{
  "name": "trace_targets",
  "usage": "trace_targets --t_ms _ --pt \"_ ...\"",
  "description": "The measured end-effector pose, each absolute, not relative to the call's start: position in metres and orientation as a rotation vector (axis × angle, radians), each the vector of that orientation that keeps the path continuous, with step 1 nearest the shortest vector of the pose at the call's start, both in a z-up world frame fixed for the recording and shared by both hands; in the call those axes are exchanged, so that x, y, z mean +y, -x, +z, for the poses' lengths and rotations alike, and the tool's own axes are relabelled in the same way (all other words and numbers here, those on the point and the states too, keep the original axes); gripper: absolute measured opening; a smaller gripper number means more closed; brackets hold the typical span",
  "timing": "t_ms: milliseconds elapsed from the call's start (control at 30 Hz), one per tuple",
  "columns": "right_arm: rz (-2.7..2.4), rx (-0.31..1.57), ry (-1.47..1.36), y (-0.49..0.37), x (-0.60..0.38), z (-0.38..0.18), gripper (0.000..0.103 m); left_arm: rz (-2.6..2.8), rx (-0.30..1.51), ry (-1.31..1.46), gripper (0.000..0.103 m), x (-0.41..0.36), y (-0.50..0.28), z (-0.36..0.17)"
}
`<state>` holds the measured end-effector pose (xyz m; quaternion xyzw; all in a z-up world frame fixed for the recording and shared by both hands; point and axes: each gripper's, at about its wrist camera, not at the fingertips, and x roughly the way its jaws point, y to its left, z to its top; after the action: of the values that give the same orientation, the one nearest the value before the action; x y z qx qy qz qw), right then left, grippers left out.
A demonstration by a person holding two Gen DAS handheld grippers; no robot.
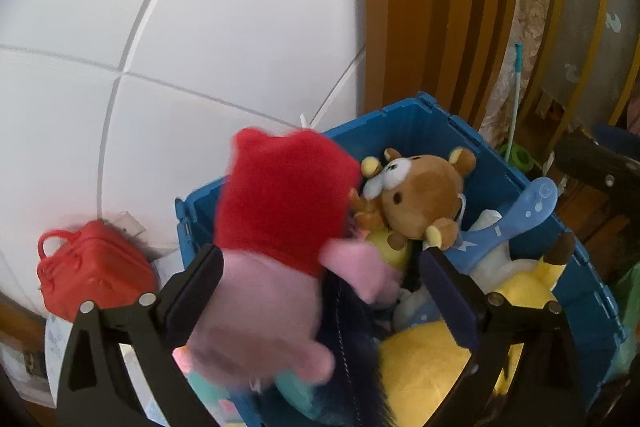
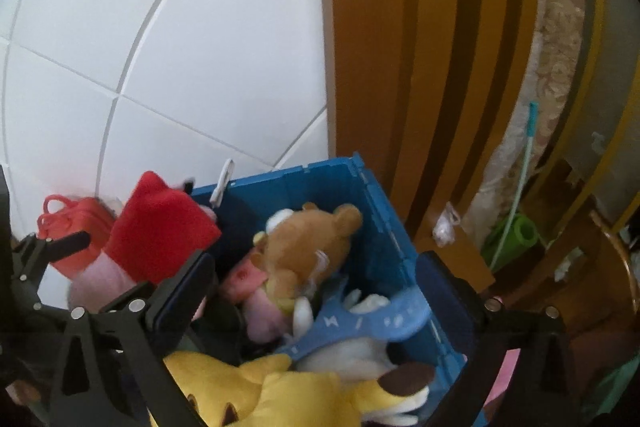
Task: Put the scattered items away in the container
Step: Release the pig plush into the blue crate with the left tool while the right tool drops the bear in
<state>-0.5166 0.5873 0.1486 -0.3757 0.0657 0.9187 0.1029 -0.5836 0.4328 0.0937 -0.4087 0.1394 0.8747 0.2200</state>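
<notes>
Both grippers, left (image 1: 320,291) and right (image 2: 314,297), tilted down, fingers wide.

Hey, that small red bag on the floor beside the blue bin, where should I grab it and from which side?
Take the red bag by its looped handle, coming from above. The handle stands clear of the body, offering a thin part to close on, whereas the boxy body looks wide. It sits on the tiled floor left of the blue bin, so above seems unobstructed.
</notes>
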Motion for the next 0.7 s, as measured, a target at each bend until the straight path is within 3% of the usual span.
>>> trace_targets --t_ms 700 --pt "2.694 0.147 1.031 0.403 0.539 0.181 0.103 2.423 0.348 1.097 0.100 0.369 0.467 0.125"
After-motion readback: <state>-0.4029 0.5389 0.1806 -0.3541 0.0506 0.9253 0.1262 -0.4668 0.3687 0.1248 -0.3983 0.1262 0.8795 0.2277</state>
